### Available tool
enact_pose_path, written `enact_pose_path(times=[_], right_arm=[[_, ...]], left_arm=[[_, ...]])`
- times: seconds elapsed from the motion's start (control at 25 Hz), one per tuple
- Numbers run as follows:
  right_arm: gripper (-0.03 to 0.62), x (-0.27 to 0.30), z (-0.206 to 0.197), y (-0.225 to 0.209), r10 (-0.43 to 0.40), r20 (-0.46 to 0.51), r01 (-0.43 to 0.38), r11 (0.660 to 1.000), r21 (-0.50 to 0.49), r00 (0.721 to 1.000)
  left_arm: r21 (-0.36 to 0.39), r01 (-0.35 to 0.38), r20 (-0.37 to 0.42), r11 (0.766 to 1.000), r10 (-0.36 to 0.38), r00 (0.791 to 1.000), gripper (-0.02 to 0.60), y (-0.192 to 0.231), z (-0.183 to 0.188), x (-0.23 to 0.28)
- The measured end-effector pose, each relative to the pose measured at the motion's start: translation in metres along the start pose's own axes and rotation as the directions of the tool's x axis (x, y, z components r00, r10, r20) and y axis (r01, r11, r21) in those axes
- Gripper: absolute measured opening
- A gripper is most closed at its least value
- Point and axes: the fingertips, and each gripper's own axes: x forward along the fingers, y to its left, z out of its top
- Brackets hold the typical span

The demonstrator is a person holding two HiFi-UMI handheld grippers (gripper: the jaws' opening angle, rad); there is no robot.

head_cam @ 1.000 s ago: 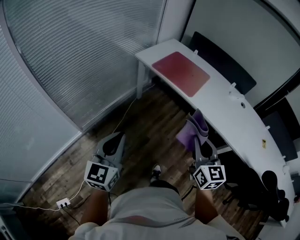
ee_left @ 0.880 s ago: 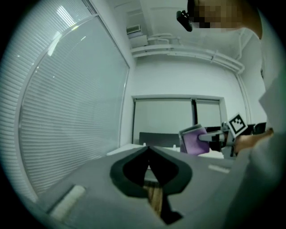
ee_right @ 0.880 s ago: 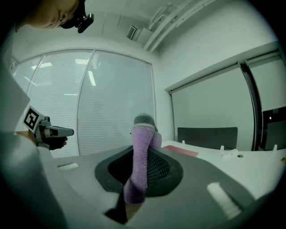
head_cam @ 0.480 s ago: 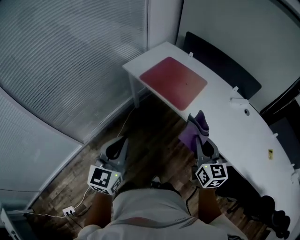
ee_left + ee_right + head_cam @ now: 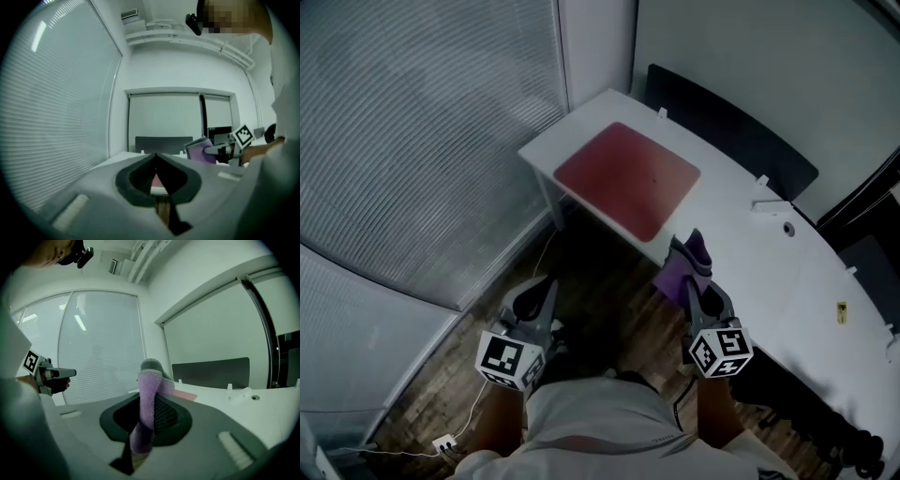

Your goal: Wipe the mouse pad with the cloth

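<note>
Carrying stage, by my reading: cloth is in hand but not yet on the mouse pad, so no wiping has begun. Right gripper has its jaws clamped on the cloth, which stands up past the tips as a folded wad and also hangs a tail down below them. Cloth is purple with a grey layer at the top fold, nap looks fleecy and soft, likely to drape and bunch, not hold an edge. Left gripper is held low over the wood floor, jaws drawn together at the tips with nothing between them. Mouse pad lies flat near the end of the white surface, ahead of both grippers and well apart from the cloth. It is a dull red rectangle with rounded corners, thin and matte, no visible mouse or clutter on it. Surface is smooth, pale and curved along its near edge, and a dark panel stands behind it. Next move, as I judge it: take the right gripper forward and down until the free fold presses flat on the pad, then stroke across. Thin pad on a slick top may slide, so the left gripper could steady a corner.
</note>
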Motion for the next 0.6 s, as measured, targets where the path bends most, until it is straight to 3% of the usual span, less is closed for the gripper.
enact_pose_path(times=[0.32,0.6], right_arm=[[0.051,0.080,0.019,-0.014,-0.081,-0.015,0.080,0.997,-0.021,0.997],[0.051,0.183,0.056,0.006,-0.167,-0.053,0.164,0.985,-0.063,0.985]], left_arm=[[-0.032,0.080,0.009,0.996,-0.080,0.997,0.003,0.072,-0.002,0.079],[-0.044,0.156,0.021,0.987,-0.155,0.988,0.002,0.183,0.013,0.144]])
